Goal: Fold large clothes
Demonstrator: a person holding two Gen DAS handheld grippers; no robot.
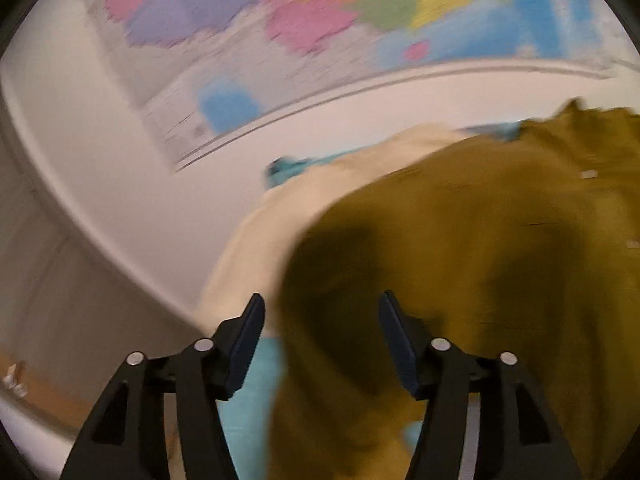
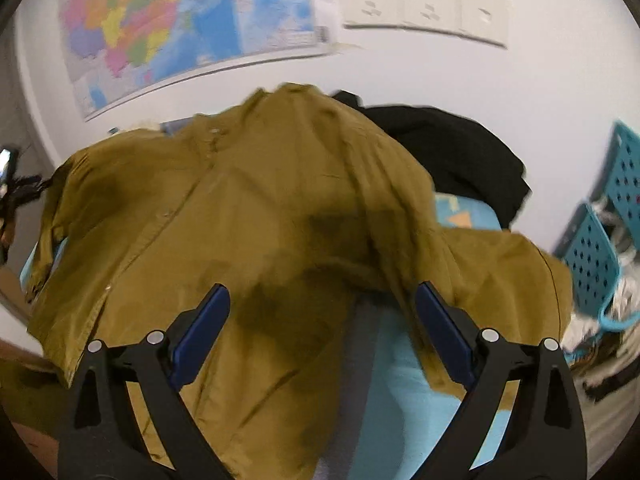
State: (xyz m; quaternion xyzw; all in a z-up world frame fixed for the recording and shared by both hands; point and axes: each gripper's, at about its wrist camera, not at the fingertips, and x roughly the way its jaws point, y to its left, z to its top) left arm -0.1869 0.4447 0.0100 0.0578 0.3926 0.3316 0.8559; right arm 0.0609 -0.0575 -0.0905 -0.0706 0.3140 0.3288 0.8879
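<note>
An olive-brown button shirt (image 2: 248, 208) lies spread and rumpled over a light blue surface (image 2: 404, 376), collar toward the wall. Above its lower part my right gripper (image 2: 322, 290) hangs with the jaws wide apart and nothing pressed between the blue pads. The left wrist view is blurred. There the same shirt (image 1: 480, 240) fills the right half, lying partly over a cream cloth (image 1: 272, 232). My left gripper (image 1: 320, 304) stands open over the shirt's edge. The fabric lies below its fingers, and the pads do not press on it.
A black garment (image 2: 452, 148) is heaped behind the shirt by the white wall. Teal perforated baskets (image 2: 592, 256) stand at the right, with clutter beside them. A coloured map (image 2: 160, 28) and wall sockets (image 2: 424, 8) hang above. A white wall corner (image 1: 100, 208) runs along the left.
</note>
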